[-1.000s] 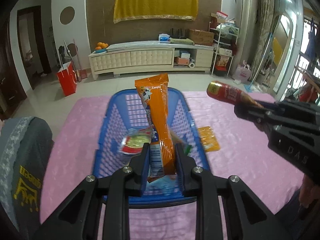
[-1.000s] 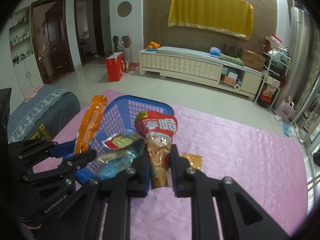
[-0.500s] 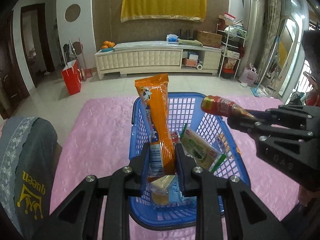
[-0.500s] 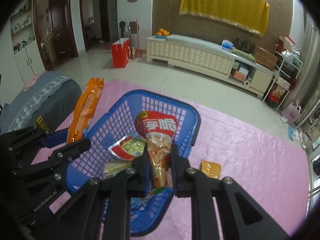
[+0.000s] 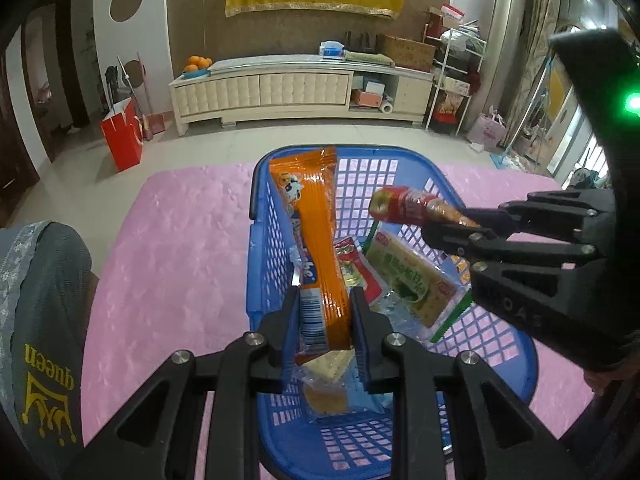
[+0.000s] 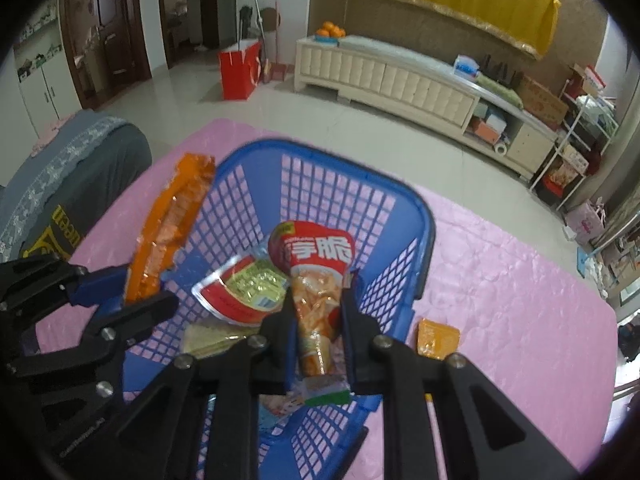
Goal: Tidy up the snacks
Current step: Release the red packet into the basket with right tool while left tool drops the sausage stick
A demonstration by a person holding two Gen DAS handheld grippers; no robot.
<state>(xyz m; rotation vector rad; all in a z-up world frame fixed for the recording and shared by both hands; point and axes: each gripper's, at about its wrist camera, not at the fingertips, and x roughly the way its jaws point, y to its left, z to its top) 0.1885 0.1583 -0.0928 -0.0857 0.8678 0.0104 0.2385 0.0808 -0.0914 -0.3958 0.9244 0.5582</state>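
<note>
Both grippers hang over the blue basket (image 5: pixel 256 264) on the pink table cover (image 5: pixel 168 248).

L gripper (image 5: pixel 325 300) is clamped on the lower part of a long orange snack pack (image 5: pixel 316 248); the pack stands up and leans slightly left, over the basket's left half. Its bottom end, w/ barcode, is partly hidden behind the left finger.

R gripper (image 6: pixel 316 300) has a cone-shaped snack pack (image 6: pixel 316 280) w/ a red top between its fingers, green sealed tail poking out below. The jaws have just been opening; in the right wrist view a thin gap shows beside the cone on the right, so the pads seem no longer to press it. In the left wrist view only the cone's red top shows past the fingers, rest is blocked.

In the basket: a red-and-green sachet (image 6: pixel 240 292), a green-and-tan flat pack (image 5: pixel 408 276), a clear bag w/ pale crackers (image 5: pixel 324 364) near the front, mostly covered by the fingers. More wrappers lie under, too hidden to tell.

A small orange sachet (image 6: pixel 436 338) lies on the cover just right of the basket. A grey garment (image 5: pixel 36 320) w/ yellow "queen" print is cut off at far left.
</note>
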